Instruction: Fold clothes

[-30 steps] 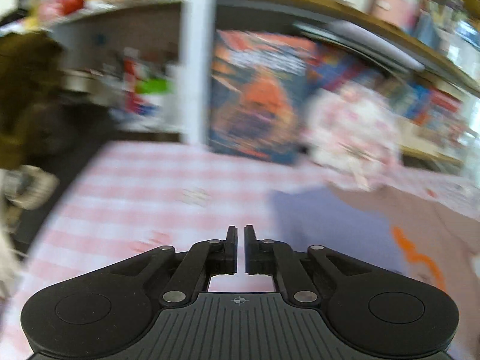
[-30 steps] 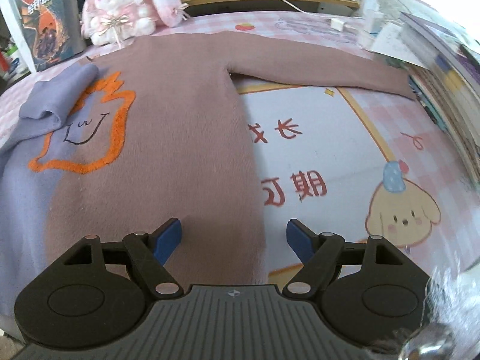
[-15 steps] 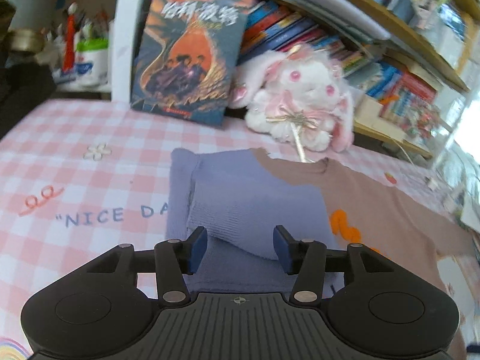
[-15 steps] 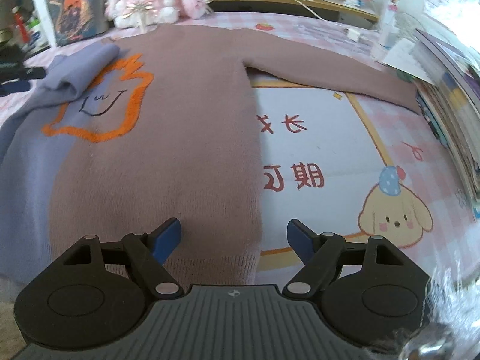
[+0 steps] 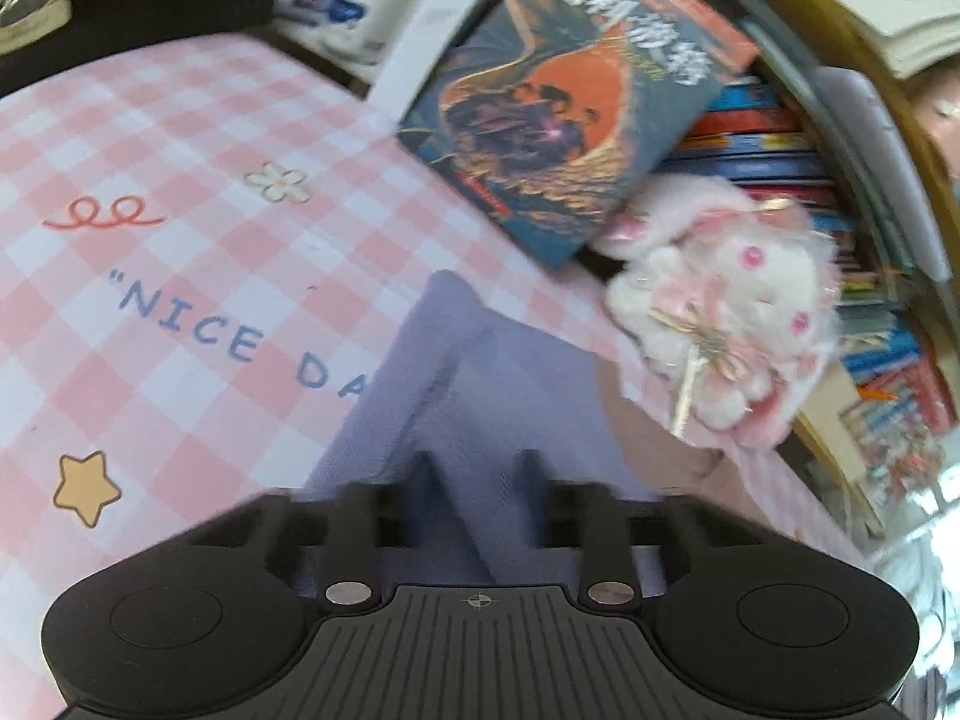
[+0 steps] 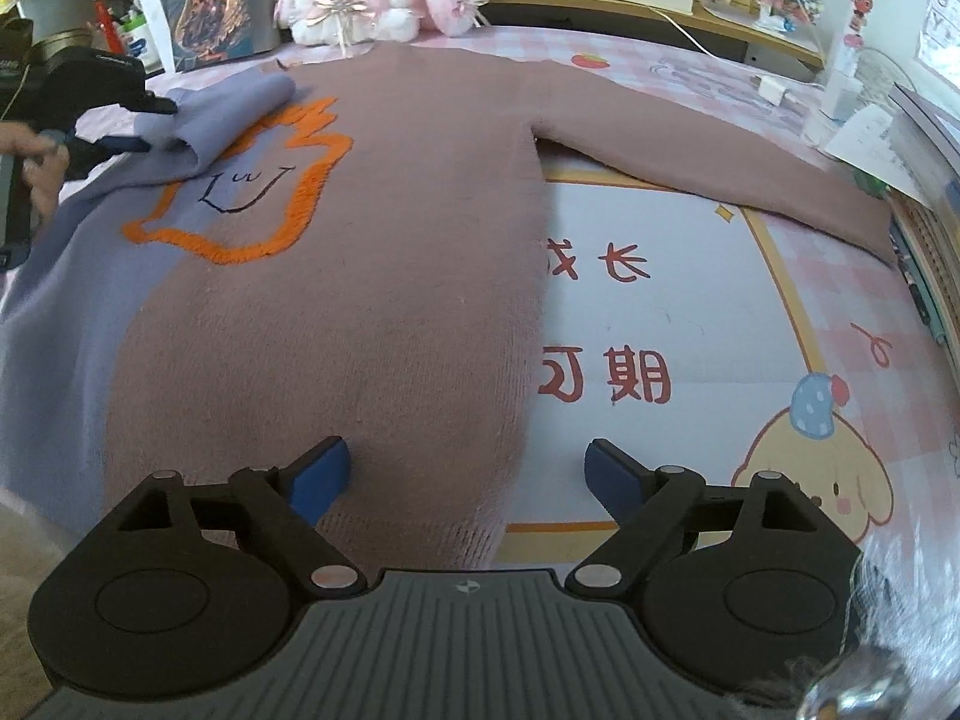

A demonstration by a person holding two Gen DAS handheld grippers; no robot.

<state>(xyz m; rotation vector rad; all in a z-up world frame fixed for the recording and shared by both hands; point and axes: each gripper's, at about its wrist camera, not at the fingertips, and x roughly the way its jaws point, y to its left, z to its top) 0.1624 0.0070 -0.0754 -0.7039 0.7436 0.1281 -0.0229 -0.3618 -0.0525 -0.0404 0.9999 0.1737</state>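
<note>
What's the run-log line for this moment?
fold sweater | left gripper: shut on purple sleeve | right gripper: fingers just opened wider, over hem, empty

Left claw (image 5: 474, 474) motion-blurred at lower centre of the left wrist view, its fingertips smeared against the purple sleeve (image 5: 480, 384); can't tell there if the pads pinch it. Sweater (image 6: 360, 276) hem hidden behind right claw (image 6: 465, 474) body, purple side cut by left edge. Person's hand (image 6: 36, 168) cropped at left edge.
</note>
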